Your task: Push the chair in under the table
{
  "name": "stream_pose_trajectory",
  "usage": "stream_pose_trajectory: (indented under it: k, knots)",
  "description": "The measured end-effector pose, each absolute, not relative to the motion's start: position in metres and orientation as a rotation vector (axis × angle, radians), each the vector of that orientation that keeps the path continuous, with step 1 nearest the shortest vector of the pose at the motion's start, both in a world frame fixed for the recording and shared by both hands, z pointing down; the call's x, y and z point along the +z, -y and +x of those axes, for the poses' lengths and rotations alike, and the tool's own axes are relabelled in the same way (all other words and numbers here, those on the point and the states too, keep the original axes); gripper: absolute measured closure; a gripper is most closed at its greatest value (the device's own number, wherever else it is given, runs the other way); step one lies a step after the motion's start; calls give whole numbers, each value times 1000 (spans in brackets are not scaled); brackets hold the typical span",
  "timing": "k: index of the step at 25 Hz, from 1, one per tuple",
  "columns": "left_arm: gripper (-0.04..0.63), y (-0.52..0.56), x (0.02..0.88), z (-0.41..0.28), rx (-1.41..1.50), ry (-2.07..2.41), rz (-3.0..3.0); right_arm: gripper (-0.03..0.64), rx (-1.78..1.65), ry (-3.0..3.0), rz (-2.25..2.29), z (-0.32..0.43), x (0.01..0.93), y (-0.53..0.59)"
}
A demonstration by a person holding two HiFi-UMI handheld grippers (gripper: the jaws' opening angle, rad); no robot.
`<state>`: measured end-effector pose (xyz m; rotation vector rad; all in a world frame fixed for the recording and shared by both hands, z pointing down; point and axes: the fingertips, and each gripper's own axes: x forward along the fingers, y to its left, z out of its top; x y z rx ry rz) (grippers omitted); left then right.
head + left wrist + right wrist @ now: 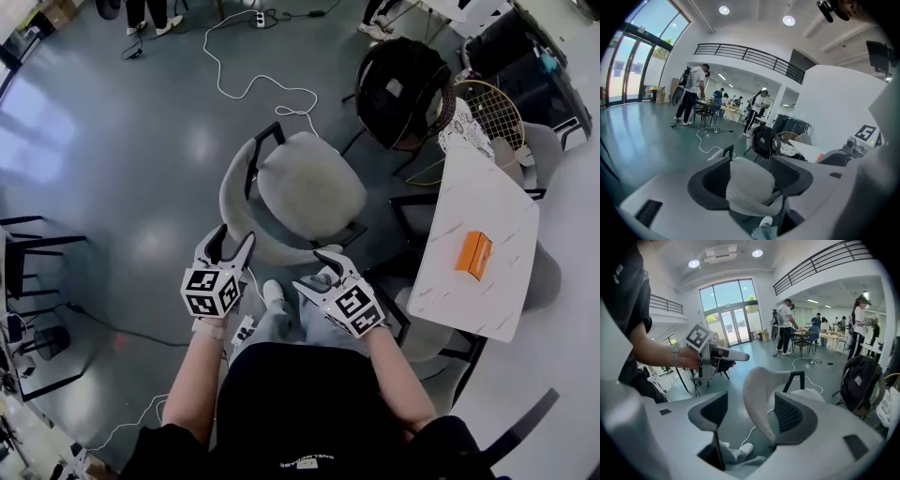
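The grey padded chair with a black frame stands on the floor left of the white table, its curved backrest towards me. My left gripper is open at the backrest's left part. My right gripper is open at its right end. In the left gripper view the backrest shows between the spread jaws of that gripper. In the right gripper view the backrest's edge stands between the open jaws. I cannot tell whether any pad touches the fabric.
An orange box lies on the table. A black backpack rests on another chair behind it, beside a racket. A white cable snakes over the floor. Black chair frames stand at left. My shoe is under the backrest.
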<state>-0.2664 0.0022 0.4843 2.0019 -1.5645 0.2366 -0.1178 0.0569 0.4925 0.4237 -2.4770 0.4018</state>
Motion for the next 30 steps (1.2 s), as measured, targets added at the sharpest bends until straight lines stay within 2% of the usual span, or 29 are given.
stream_pose_trajectory:
  k: [6, 20, 30]
  knots:
    - [301, 9, 531, -278, 387, 1614, 1868, 313, 437, 2368, 311, -126, 559, -52]
    - [293, 30, 591, -291, 641, 1632, 1740, 313, 375, 2190, 129, -154, 641, -55]
    - [293, 41, 622, -298, 690, 1625, 1652, 313, 376, 2159, 56, -168, 679, -59]
